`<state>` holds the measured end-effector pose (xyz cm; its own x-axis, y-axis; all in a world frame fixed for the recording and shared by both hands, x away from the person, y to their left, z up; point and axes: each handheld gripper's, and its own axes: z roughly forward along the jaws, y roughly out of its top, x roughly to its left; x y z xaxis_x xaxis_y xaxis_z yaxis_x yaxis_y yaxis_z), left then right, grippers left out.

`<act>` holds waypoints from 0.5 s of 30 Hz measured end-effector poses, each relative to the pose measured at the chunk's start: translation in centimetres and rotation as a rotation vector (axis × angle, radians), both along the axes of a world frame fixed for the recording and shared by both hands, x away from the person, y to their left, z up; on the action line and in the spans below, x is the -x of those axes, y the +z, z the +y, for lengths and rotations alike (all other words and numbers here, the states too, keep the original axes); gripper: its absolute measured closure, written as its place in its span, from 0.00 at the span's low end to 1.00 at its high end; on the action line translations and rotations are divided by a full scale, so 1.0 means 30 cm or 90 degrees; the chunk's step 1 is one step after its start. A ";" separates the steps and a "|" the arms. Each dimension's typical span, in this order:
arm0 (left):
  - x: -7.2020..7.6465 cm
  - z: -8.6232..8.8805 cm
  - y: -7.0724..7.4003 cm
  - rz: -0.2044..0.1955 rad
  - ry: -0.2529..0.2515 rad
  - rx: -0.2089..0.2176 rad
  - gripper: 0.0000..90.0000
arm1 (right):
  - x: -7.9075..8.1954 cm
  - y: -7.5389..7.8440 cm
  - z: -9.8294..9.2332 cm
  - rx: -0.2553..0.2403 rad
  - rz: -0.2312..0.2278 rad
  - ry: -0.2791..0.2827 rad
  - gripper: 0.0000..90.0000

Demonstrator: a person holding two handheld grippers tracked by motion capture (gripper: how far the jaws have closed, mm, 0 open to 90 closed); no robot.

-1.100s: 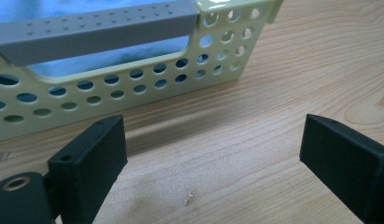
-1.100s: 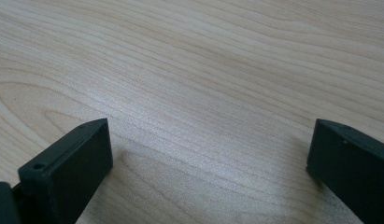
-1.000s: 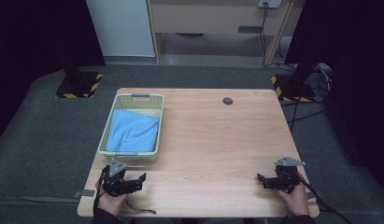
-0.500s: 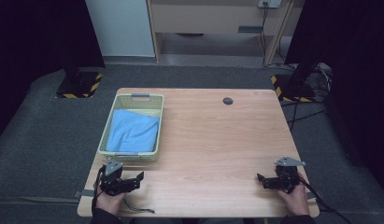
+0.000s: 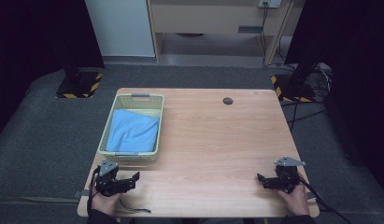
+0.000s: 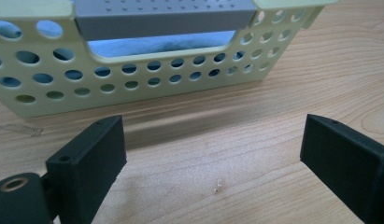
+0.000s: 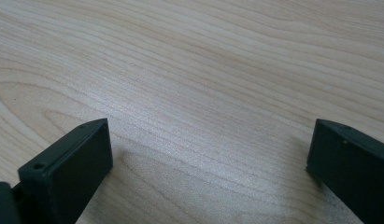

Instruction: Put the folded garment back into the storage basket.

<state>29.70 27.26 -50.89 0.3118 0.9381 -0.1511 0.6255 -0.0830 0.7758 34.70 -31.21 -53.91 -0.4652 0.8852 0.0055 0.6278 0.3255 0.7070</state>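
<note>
Currently both tools rest on the table (image 5: 213, 140) near its front edge, jaws spread, grasping nothing. Left gripper (image 5: 133, 179) sits just before the pale perforated basket (image 5: 104, 140), which holds a folded blue cloth (image 5: 133, 130). Right gripper (image 5: 260, 179) lies well apart, front right corner.

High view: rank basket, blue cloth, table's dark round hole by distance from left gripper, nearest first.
From the left gripper, at the table's near left edge:
1. Basket, its near wall just ahead of the gripper.
2. Blue cloth, inside the basket, a bit farther back.
3. Dark round hole, far side, right of centre.
</note>
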 end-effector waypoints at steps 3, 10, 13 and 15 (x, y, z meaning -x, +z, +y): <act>0.003 0.009 -0.002 0.002 0.000 0.001 0.07 | 0.000 0.000 0.000 0.000 0.000 0.000 0.00; 0.006 0.021 -0.005 0.004 -0.008 -0.003 0.07 | 0.000 0.000 0.000 0.000 0.000 0.000 0.00; 0.005 0.022 -0.005 0.006 -0.009 -0.004 0.07 | 0.000 0.000 0.000 0.000 0.000 0.000 0.00; 0.005 0.021 -0.006 0.006 -0.011 -0.005 0.07 | 0.000 0.000 0.000 0.000 0.000 0.000 0.00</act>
